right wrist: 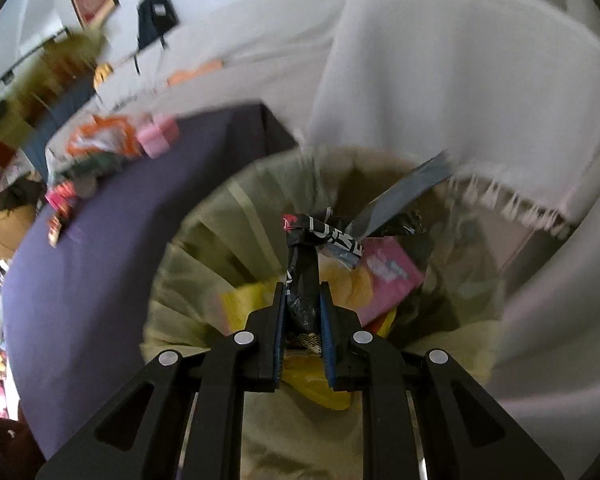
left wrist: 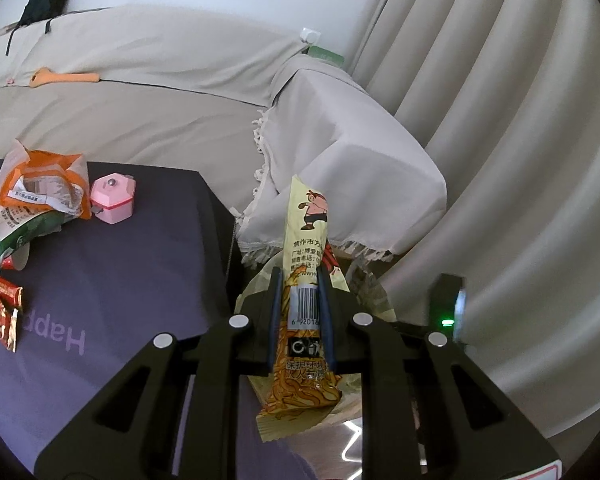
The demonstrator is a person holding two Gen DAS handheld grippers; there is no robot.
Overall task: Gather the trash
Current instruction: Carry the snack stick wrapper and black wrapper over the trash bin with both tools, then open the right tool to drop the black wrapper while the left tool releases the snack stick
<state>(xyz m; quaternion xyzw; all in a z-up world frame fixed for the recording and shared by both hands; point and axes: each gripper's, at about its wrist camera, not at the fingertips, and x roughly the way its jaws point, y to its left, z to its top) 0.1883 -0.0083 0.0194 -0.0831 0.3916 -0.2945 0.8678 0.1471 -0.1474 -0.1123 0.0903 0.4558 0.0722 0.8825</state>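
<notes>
In the left wrist view, a long yellow snack wrapper [left wrist: 306, 304] stands nearly upright in the middle of the frame, printed with a cartoon figure near its top, a barcode at mid-height and orange noodle art at the bottom. The left gripper [left wrist: 300, 280] is closed on it, both blue-lined fingers [left wrist: 275, 312] pressed against its sides. At the left the purple table [left wrist: 112, 280] carries more trash: an orange-and-white bag [left wrist: 44, 184] at the left edge, red wrappers [left wrist: 0, 308] lower down, and a pink box [left wrist: 113, 199] just beside the bag. The table's right edge runs down the centre, close to the gripper. Beyond it, a draped sofa arm [left wrist: 352, 152] fills the middle right and curtains [left wrist: 520, 120] fill the right side.

The right wrist view is blurred. A crumpled black wrapper [right wrist: 306, 272] with white lettering sits in the centre, pinched between the fingers of the right gripper [right wrist: 303, 292], which are drawn close on it. It hangs over the open mouth of a bin lined with a pale yellow-green bag [right wrist: 204, 240], whose rim rings the middle of the frame. Inside lie a pink packet [right wrist: 384, 276] and yellow wrappers [right wrist: 252, 304]. The table edge borders the bin on the left; the white sofa cover [right wrist: 460, 80] overhangs it at the upper right.
</notes>
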